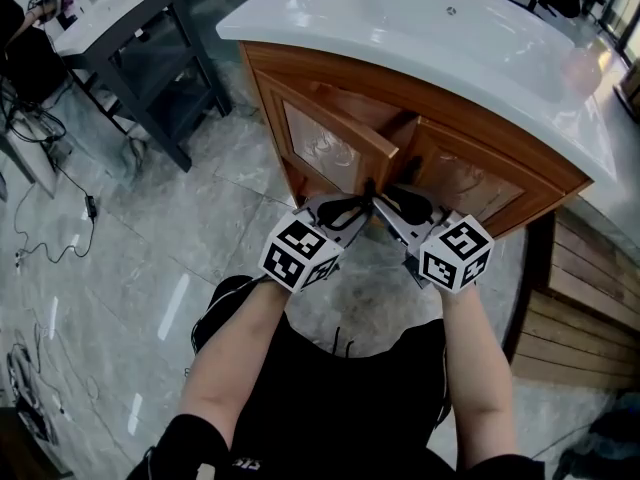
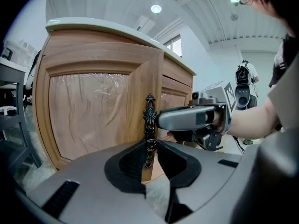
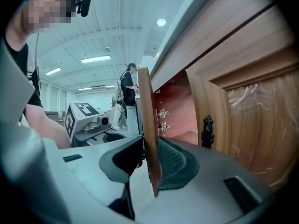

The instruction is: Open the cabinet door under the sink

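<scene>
Grey marbled floor tiles (image 1: pixel 200 208) surround a wooden vanity with a white sink top (image 1: pixel 400 18), and under it the left cabinet door (image 1: pixel 330 133) stands partly swung out while the right-hand door (image 3: pixel 257 115) is still shut.

The left gripper (image 2: pixel 150 146) is pinched on the dark, ornate handle (image 2: pixel 150 120) at the open door's free edge, its pads closed around the small knob at the handle's middle. The right gripper (image 3: pixel 150 157) straddles that same edge just above, one pad on the outer face and the ribbed pad against the inner face, and it appears to be clamped on the wood.

The likeliest trouble is a slip. The handle is thin and knobbly, so a pull that is not in line with the door's swing could roll it out of the pads. The two grippers also sit close together, and their marker cubes could knock as the door comes round. If either hand pulls straight back instead of following the arc, the door would twist against its hinges (image 3: pixel 162 113).

The cabinet door is a warm brown frame around a pale panel that looks wrapped in wrinkled film, and the inside of the cabinet is reddish.
</scene>
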Demonstrator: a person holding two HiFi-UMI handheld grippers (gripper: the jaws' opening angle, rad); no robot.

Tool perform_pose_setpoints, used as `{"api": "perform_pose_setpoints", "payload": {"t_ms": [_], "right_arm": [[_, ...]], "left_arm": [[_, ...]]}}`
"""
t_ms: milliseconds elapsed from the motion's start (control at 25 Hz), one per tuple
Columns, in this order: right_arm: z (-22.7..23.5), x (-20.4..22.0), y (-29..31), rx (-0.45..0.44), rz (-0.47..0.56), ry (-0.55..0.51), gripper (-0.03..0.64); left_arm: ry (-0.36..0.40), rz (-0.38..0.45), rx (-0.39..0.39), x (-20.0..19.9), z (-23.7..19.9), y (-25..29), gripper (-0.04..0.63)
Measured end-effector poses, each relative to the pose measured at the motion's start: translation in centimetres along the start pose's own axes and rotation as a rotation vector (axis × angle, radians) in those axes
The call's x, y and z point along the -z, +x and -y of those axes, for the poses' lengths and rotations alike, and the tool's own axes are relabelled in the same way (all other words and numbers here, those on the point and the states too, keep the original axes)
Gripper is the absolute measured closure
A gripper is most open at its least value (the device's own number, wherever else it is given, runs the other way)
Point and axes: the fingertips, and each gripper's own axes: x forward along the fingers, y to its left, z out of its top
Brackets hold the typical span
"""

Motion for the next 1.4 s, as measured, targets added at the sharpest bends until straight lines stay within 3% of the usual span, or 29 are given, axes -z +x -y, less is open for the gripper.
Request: {"api": "perform_pose_setpoints", "payload": {"t_ms": [360, 520, 840, 1400], "right_arm": [[-3.2, 0.2, 0.4, -0.07, -0.055, -0.055, 0.518], [-4.7, 0.4, 0.6, -0.095, -0.062, -0.049, 0.52], [-7.1, 0.7, 1.0, -0.198, -0.087, -0.06, 0.526], [-13.9, 1.2, 5.0, -0.389, -0.078, -0.05, 0.541]], "left_arm": [[0.017, -0.02, 0.01, 1.0, 0.5, -2.7, 0.505], [0.057, -0.046, -0.024, 1.5, 0.5, -4.0, 0.503], [0.017, -0.032, -0.065, 2.2, 0.3, -6.3, 0.5], [-0.043, -0.054, -0.208, 5.5, -2.2, -13.7, 0.5]]}}
